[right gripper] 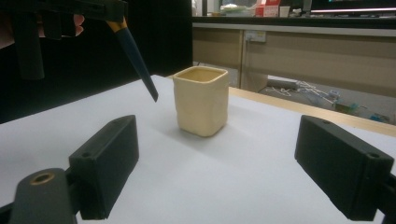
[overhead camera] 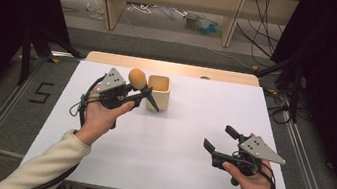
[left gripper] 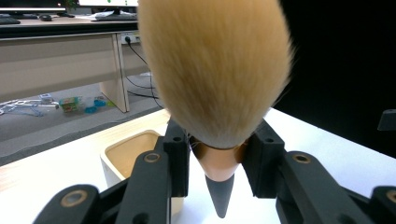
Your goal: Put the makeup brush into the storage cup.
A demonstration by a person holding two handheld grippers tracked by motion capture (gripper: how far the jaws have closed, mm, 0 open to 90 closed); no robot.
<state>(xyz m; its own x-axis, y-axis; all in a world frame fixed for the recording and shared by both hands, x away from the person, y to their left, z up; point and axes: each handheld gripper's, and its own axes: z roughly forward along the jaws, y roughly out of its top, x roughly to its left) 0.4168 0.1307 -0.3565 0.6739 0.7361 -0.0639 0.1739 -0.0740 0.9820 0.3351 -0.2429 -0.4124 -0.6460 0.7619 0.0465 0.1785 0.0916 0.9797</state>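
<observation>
My left gripper (overhead camera: 139, 92) is shut on a makeup brush (overhead camera: 137, 77) with a tan bristle head and a dark pointed handle (overhead camera: 152, 100). It holds the brush above the table, bristles up and handle tip slanting down beside a cream square cup (overhead camera: 158, 92). In the left gripper view the bristle head (left gripper: 215, 65) looms between the jaws, with the cup (left gripper: 127, 157) behind on the left. My right gripper (overhead camera: 217, 139) is open near the table's front right. In the right gripper view the cup (right gripper: 201, 100) stands ahead, and the brush handle (right gripper: 135, 56) hangs to its left.
The white table (overhead camera: 169, 140) has a wooden strip along its far edge. Beyond it stand desk legs and cables on a grey floor, with small items (overhead camera: 201, 23) scattered there. Dark curtains flank both sides.
</observation>
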